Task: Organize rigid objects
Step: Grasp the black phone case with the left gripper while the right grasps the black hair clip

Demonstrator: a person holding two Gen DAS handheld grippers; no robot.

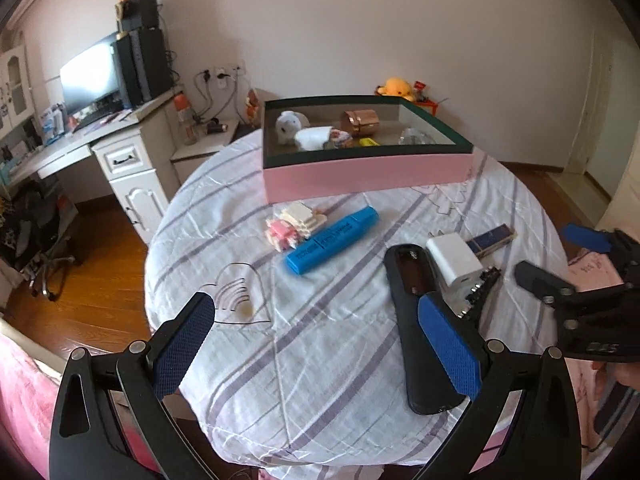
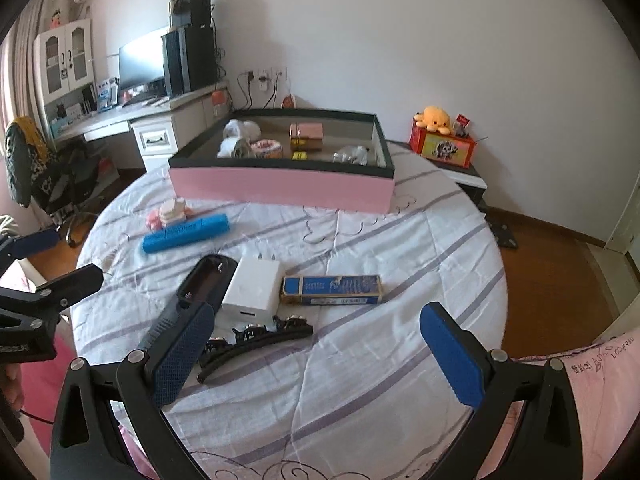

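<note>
On the round table's striped cloth (image 1: 320, 340) lie a blue highlighter (image 1: 333, 239) (image 2: 187, 232), a pink and white block toy (image 1: 294, 226) (image 2: 170, 211), a black remote (image 1: 416, 320) (image 2: 192, 300) with its battery bay open, a white charger (image 1: 454, 260) (image 2: 252, 290), a blue card box (image 1: 490, 240) (image 2: 331, 289) and a black hair clip (image 1: 478, 290) (image 2: 256, 340). A pink box (image 1: 366, 174) (image 2: 280, 188) at the far side holds several items. My left gripper (image 1: 316, 344) is open and empty above the near cloth. My right gripper (image 2: 316, 356) is open and empty just behind the hair clip.
A white desk (image 1: 100, 148) with monitor and computer tower stands at the left, with an office chair (image 2: 40, 168) beside it. A low stand with a red box (image 2: 442, 146) and a yellow plush is at the back right. Wooden floor surrounds the table.
</note>
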